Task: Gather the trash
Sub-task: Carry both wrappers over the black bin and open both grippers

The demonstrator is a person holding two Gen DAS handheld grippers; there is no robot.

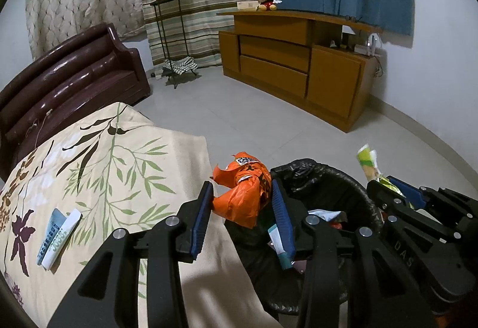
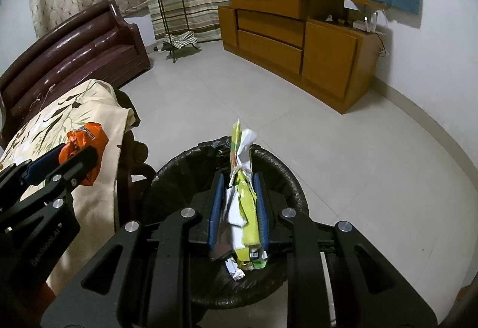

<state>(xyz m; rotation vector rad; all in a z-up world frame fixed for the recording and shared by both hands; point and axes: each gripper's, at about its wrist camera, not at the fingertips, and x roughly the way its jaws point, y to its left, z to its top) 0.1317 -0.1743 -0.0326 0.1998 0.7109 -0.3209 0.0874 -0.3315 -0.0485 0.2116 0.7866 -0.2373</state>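
Left gripper (image 1: 242,202) clamped on crumpled orange wrapper (image 1: 243,193), at table edge beside black-lined trash bin (image 2: 280,169). Right gripper (image 2: 239,205) clenched around green-and-white wrapper bundle (image 2: 243,196), directly above bin opening. Two paper slips (image 1: 56,235) flat on leaf-print tablecloth (image 1: 125,161).

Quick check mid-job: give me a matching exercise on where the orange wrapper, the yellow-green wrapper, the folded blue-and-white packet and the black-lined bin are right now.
Things:
1. crumpled orange plastic wrapper
2. flattened yellow-green and white wrapper
3. folded blue-and-white paper packet
4. round wicker bin with black liner

Places:
A. lying on the floral tablecloth
B. clamped in the right gripper
C. on the floor beside the table
D. clamped in the left gripper

Pairs: 1-D, 2-B, 3-A, 4-C
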